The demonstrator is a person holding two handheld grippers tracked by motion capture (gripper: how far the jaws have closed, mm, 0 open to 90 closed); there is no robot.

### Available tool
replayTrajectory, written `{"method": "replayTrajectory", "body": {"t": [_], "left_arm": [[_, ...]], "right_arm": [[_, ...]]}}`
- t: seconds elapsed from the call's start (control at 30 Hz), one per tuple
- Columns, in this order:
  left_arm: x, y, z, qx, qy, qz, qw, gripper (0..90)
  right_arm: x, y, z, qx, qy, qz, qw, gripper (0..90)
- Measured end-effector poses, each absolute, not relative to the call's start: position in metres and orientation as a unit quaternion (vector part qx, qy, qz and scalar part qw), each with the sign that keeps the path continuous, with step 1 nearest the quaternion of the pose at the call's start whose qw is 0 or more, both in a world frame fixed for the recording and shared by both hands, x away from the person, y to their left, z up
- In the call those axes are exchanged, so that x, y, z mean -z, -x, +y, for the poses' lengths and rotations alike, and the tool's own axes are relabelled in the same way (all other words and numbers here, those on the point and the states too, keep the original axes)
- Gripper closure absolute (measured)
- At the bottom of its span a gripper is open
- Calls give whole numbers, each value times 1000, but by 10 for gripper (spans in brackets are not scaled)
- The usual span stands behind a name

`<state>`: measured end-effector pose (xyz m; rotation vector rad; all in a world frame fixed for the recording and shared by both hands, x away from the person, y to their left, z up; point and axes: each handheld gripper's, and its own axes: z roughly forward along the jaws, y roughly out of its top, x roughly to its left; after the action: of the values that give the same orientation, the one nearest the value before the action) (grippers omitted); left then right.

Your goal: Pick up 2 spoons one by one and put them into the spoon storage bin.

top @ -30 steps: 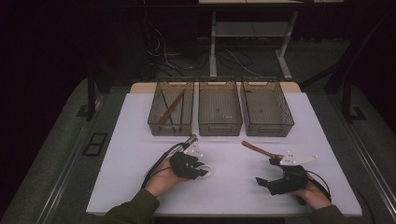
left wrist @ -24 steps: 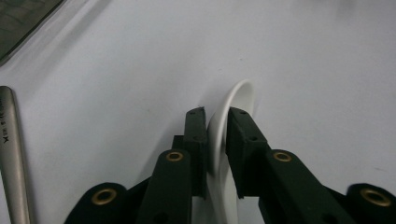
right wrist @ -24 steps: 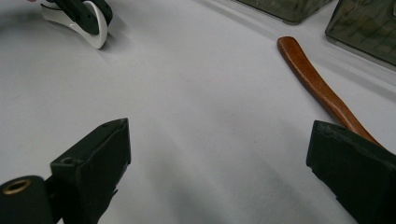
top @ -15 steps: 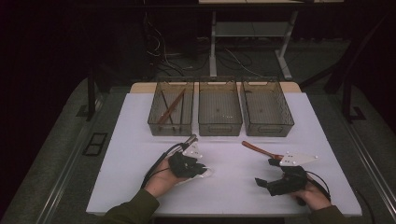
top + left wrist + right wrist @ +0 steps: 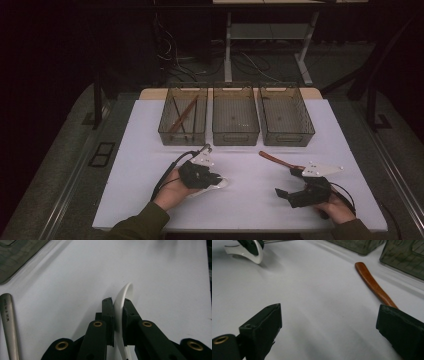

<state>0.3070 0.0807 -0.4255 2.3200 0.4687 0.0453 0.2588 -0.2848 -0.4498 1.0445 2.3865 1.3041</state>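
Left gripper view: a narrow pinch by the left gripper (image 5: 117,305) on a white spoon (image 5: 126,290), jaws just closed onto it and nearly together, pads flat against both faces of the thin curved handle. Held on edge, low over the white table (image 5: 160,270), tip arching forward past the jaws.

Likely trouble: slipping or swivelling between the pads on the lift, given the smooth surface and the bend in the handle. Could also drag along the table if raised too little. Worth watching the metal handle (image 5: 8,322) lying just off to the side; might get nudged on a sideways swing.

High view: same spoon (image 5: 220,184) at the near middle of the table, well short of the three bins (image 5: 182,131) at the far edge.

Right gripper view: right gripper (image 5: 329,322) wide open, nothing between the jaws, resting near a wooden-handled tool (image 5: 372,283) without touching it.

Look of the spoon: white, glossy, thin, smoothly curved, probably plastic and light; end behind the jaws hidden.
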Motion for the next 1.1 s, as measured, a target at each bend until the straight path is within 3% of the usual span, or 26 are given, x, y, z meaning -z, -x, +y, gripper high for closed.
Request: {"method": "replayTrajectory", "body": {"t": [0.6,1.1], "left_arm": [[406,-316,86,-18,-887,193,419,818],[382,-341,73,-49,-874,192,443,818]], "right_arm": [[449,-258,-284,-448,-358,811,118,62],[449,-257,-284,-446,-360,812,114,62]]}}
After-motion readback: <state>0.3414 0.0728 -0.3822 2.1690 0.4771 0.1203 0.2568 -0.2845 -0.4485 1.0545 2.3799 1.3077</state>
